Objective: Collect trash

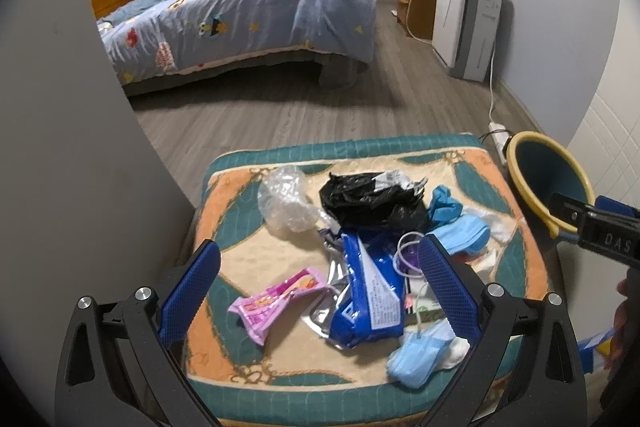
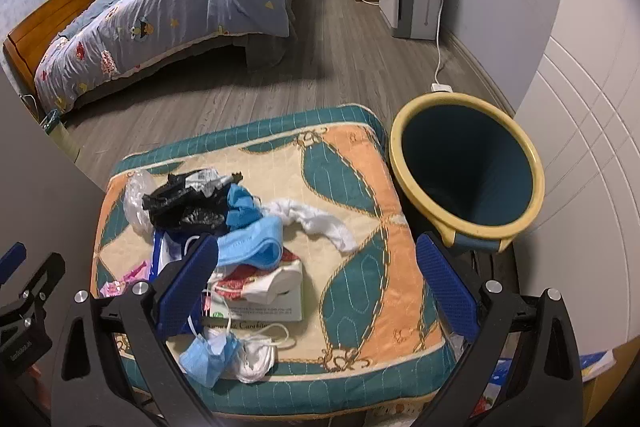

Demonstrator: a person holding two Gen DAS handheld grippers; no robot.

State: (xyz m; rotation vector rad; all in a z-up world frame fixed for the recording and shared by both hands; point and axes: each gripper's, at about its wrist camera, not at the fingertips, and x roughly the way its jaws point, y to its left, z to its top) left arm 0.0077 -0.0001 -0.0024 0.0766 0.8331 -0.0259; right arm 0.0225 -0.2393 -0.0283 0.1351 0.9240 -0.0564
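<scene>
The trash (image 1: 360, 251) (wrappers, masks, a black bag (image 1: 368, 199)) is piled on the cushion (image 2: 360, 187). Both the left gripper (image 1: 320, 283) and right gripper (image 2: 316, 279) are held above it with fingers spread apart, empty. The bin (image 2: 468, 167) is placed just beside the cushion.

Dim, cool indoor light, no glare. Soft shadow under the bed (image 1: 240, 11) on the floor (image 1: 320, 99). Both fisheye views bend strongly toward the edges, with black vignette at the corners. Center sharp; slight softness and noise throughout.
</scene>
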